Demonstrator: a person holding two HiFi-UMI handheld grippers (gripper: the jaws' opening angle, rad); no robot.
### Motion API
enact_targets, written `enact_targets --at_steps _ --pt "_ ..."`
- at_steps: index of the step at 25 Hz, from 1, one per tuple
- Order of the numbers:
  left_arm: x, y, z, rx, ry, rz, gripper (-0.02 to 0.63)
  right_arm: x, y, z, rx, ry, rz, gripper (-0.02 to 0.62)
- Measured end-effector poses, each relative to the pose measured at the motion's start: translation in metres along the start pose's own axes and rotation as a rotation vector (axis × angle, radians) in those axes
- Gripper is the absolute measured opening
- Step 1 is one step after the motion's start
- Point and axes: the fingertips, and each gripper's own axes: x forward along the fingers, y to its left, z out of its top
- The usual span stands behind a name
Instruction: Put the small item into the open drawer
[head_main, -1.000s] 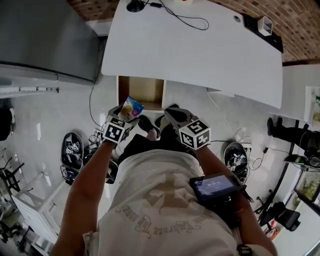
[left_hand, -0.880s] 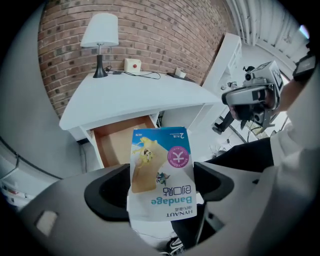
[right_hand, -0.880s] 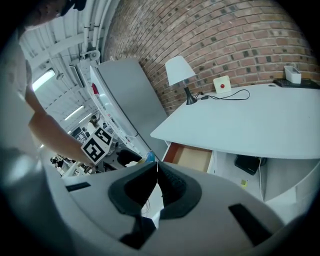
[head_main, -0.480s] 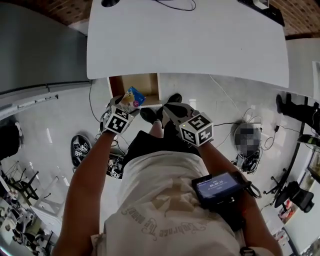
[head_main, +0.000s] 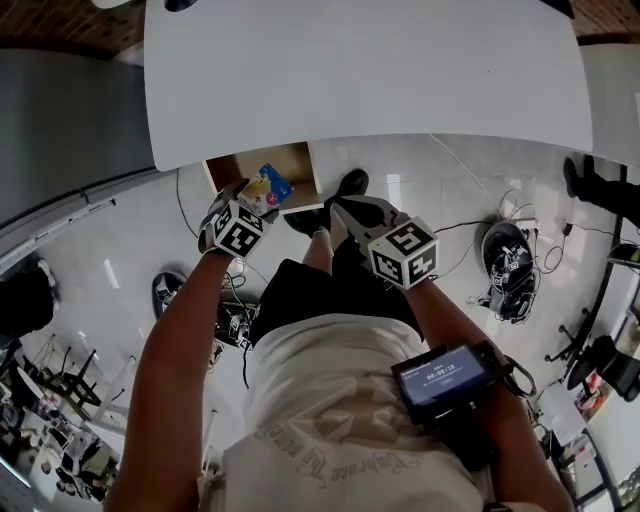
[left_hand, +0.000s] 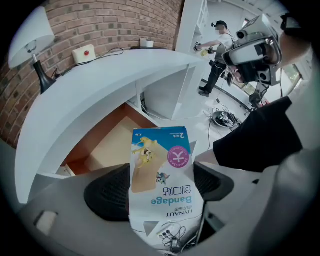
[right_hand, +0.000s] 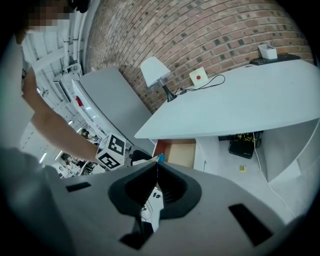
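Note:
A small blue and white bandage packet (left_hand: 161, 172) with a cartoon print is clamped between the jaws of my left gripper (left_hand: 160, 187). In the head view the packet (head_main: 265, 187) sticks up from the left gripper (head_main: 250, 200) just over the front of the open wooden drawer (head_main: 232, 166) under the white desk (head_main: 370, 70). The drawer's bare floor (left_hand: 107, 147) shows beyond the packet. My right gripper (head_main: 345, 210) hangs beside the left one with its jaws together and nothing in them; its own view shows the same (right_hand: 156, 167).
A lamp (right_hand: 155, 72), a red-button box (right_hand: 198, 77) and a cable sit on the desk (right_hand: 240, 102). A grey cabinet (head_main: 60, 120) stands left. The person's legs and black shoes (head_main: 350, 185) are below the drawer. Cables and gear (head_main: 505, 260) lie on the floor.
The view has shifted so the desk and drawer sit higher and closer. My left gripper with the packet has moved toward the drawer front. The right gripper stays alongside.

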Motion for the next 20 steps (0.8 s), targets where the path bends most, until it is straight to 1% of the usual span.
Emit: enact_targets --at_steps 4,5,10,13,17,20 --pt "0.015 0.006 0.003 0.103 0.041 0.018 0.402 -0.001 -0.004 -0.005 0.023 -0.002 -0.008 0.006" --pt "0.019 0.007 0.005 0.118 0.047 0.022 0.401 -0.002 -0.004 -0.007 0.029 -0.004 -0.008 0.006" --pt "0.045 0.019 0.008 0.113 0.060 0.038 0.401 0.006 -0.010 -0.022 0.058 -0.002 -0.012 0.006" --pt "0.062 0.032 0.002 0.136 0.070 0.039 0.400 0.021 -0.012 -0.024 0.066 -0.013 -0.020 0.006" --pt "0.083 0.042 -0.008 0.155 0.082 0.036 0.400 0.029 -0.015 -0.023 0.040 -0.018 -0.043 0.006" --pt "0.096 0.047 -0.015 0.182 0.106 0.037 0.400 0.030 -0.019 -0.023 0.060 -0.047 -0.054 0.006"
